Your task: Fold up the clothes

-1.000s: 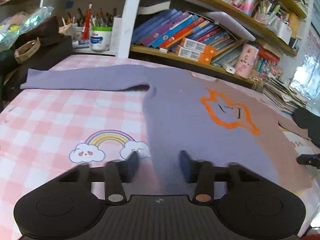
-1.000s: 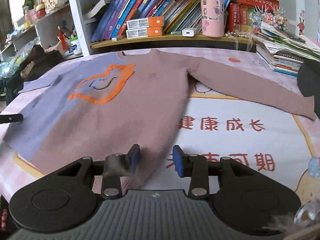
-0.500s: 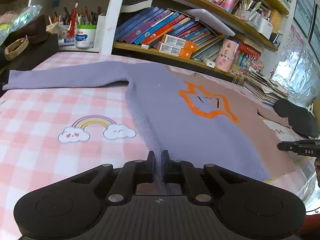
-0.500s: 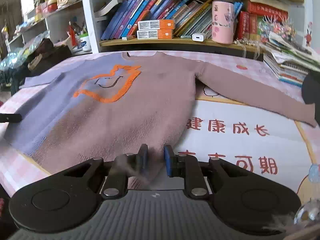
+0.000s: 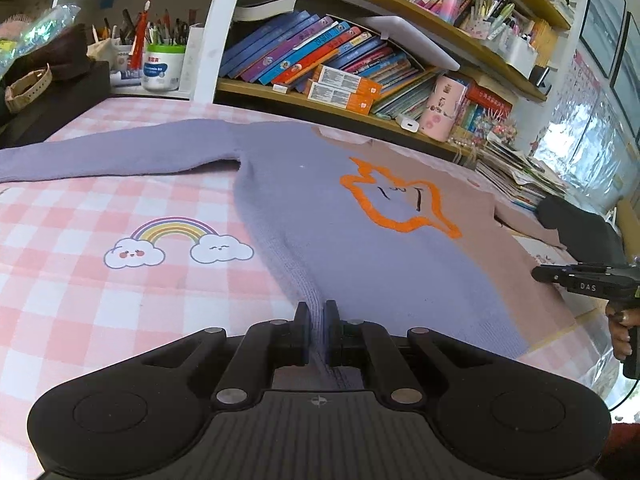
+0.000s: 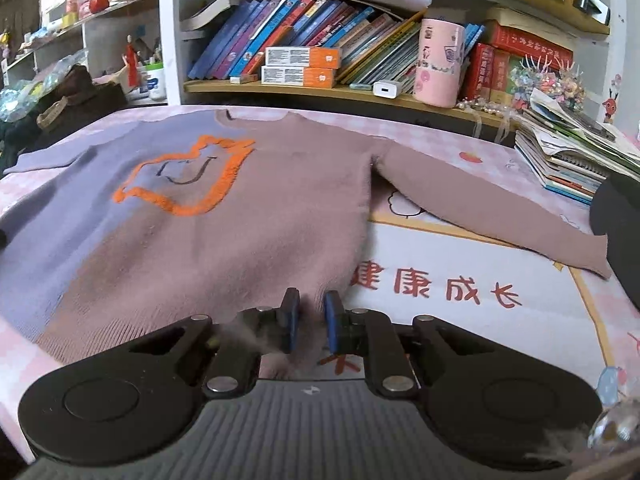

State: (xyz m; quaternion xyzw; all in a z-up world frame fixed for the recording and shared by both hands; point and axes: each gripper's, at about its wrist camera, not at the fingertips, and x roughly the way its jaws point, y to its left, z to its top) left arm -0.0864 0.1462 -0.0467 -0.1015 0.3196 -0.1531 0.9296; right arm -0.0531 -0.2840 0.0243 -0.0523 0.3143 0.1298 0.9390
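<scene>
Hem pinched: our left gripper (image 5: 316, 316) has clamped the sweater (image 5: 360, 240); right gripper (image 6: 311, 312) is closing on it, so we can lift.

The checked cloth (image 5: 80, 300) left of the sweater (image 5: 360, 248) lies bare and passable, as does the printed mat (image 6: 480, 320) on its right, while the bookshelf (image 6: 320, 88), paper stack (image 6: 568, 160) and dark bag (image 5: 48, 92) hem the far edge.
</scene>
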